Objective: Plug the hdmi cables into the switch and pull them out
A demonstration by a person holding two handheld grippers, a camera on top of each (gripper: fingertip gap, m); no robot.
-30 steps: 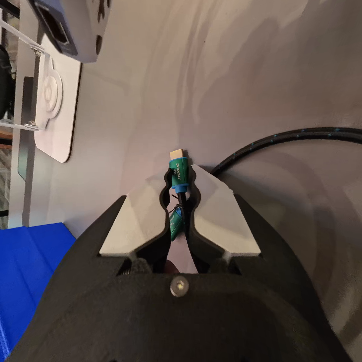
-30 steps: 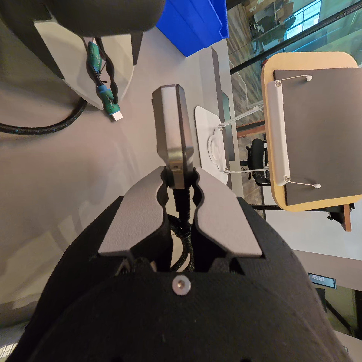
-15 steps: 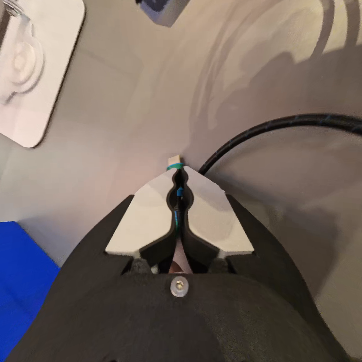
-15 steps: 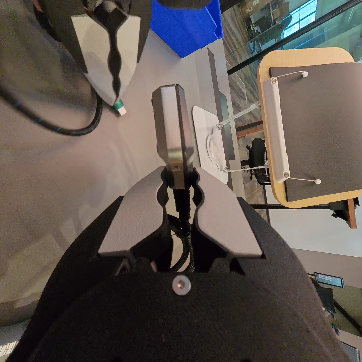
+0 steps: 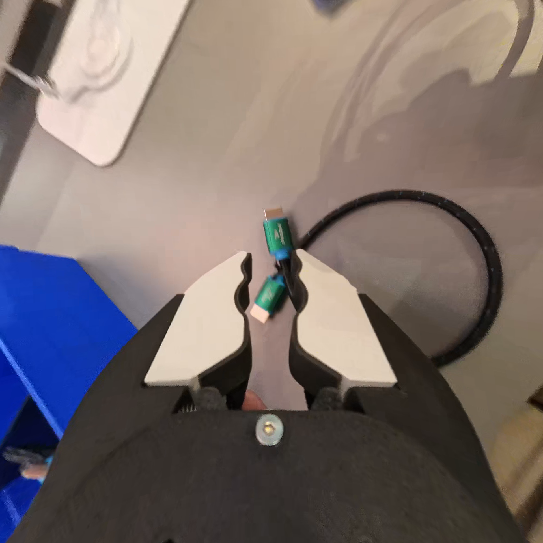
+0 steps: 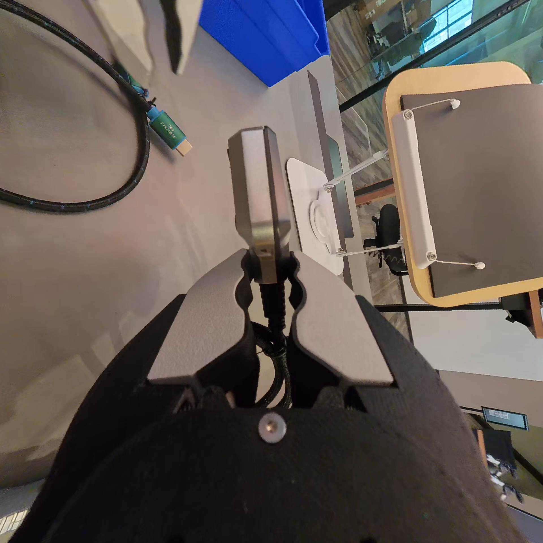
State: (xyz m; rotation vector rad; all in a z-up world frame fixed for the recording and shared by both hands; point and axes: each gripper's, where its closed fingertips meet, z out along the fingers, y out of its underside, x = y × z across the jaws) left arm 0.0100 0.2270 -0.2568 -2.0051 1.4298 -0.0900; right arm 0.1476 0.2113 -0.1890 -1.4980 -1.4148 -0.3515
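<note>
My left gripper [image 5: 273,254] is open and empty above the grey table. One green HDMI plug [image 5: 277,232] lies on the table just past its fingertips. A second green plug [image 5: 269,296] lies between the fingers, below them. Their black braided cable [image 5: 482,264] loops to the right. My right gripper [image 6: 269,254] is shut on the cable end of the grey switch [image 6: 258,191], which points forward above the table. In the right wrist view one green plug [image 6: 169,132] lies to the left of the switch, apart from it, and the left gripper [image 6: 173,29] shows at the top.
A blue bin [image 5: 44,308] stands to the left of my left gripper and also shows in the right wrist view [image 6: 264,38]. A white pad [image 5: 102,73] lies near the table's far edge. A wooden board with a black panel [image 6: 470,176] stands past the table. Tip to tip, the grippers are about 15 cm apart.
My left gripper has opened and let go of the green plug, then drawn back from it. The plug and cable now lie on the table. My right gripper still holds the switch.
</note>
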